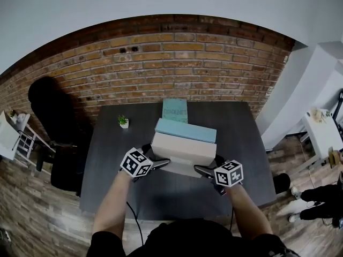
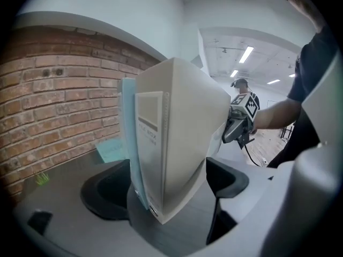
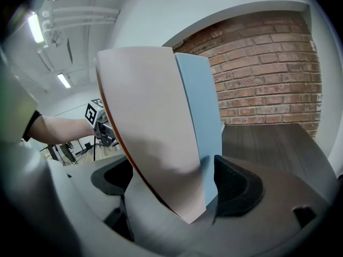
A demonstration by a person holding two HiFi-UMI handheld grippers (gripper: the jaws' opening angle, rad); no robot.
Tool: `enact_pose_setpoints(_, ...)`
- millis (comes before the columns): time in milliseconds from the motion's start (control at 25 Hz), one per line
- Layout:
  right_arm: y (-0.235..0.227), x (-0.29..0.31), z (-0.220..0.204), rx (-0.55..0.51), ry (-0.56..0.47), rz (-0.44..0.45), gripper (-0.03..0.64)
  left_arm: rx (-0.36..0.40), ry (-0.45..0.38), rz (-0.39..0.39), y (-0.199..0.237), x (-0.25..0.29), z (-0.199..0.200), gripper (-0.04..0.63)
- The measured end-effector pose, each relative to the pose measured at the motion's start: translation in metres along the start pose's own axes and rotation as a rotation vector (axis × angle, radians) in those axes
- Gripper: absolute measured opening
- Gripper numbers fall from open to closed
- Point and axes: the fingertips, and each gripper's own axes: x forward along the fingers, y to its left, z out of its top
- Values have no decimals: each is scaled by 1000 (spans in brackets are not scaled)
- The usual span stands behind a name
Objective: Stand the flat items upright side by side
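Observation:
Two file boxes stand on edge, side by side, on the dark table [image 1: 161, 197]: a light blue box [image 1: 185, 130] behind and a white box [image 1: 182, 149] in front. My left gripper [image 1: 159, 162] straddles their left end and my right gripper [image 1: 202, 170] their right end. In the left gripper view both the blue box [image 2: 127, 143] and the white box [image 2: 177, 143] stand between the spread jaws of my left gripper [image 2: 163, 183], with the pads just off them. The right gripper view shows my right gripper [image 3: 171, 181] open around the white box [image 3: 150, 133] and the blue box [image 3: 201, 122].
A third teal box [image 1: 174, 110] lies flat at the table's far edge by the brick wall. A small potted plant [image 1: 123, 121] stands at the far left. A black chair [image 1: 53, 143] is left of the table. A person's legs [image 1: 316, 197] show at the right.

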Motion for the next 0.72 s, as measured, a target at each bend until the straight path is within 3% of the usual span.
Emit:
enact_pose_setpoints(480, 2, 1, 0, -11, -1, 22, 446, 36, -20, -20, -14, 8, 7, 423)
enact_pose_setpoints(720, -3, -4, -4, 16, 5, -4, 439, 27, -12, 31, 0, -2, 5, 427)
